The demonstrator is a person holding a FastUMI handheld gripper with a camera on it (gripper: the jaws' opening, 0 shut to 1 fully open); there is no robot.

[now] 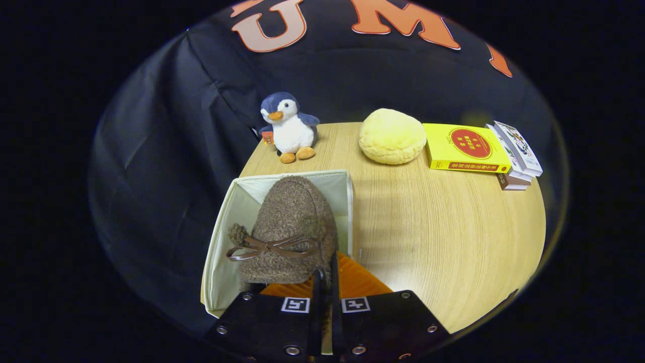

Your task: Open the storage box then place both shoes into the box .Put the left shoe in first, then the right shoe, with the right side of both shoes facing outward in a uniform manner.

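A brown fuzzy shoe (292, 222) with a thin brown bow hangs toe-forward over the open white storage box (229, 222), which stands at the near left corner of the wooden table (443, 227). My gripper (325, 282) is shut on the shoe's rear edge, the two fingers almost together with a thin strip of the shoe pinched between them. The shoe covers most of the box's inside, so I cannot tell whether another shoe lies under it.
A plush penguin (289, 126) stands beyond the box at the table's far edge. To its right lie a yellow round cushion (392, 136), a yellow book (466, 148) and a small stack of books (516, 154). The black cloth wall hangs behind.
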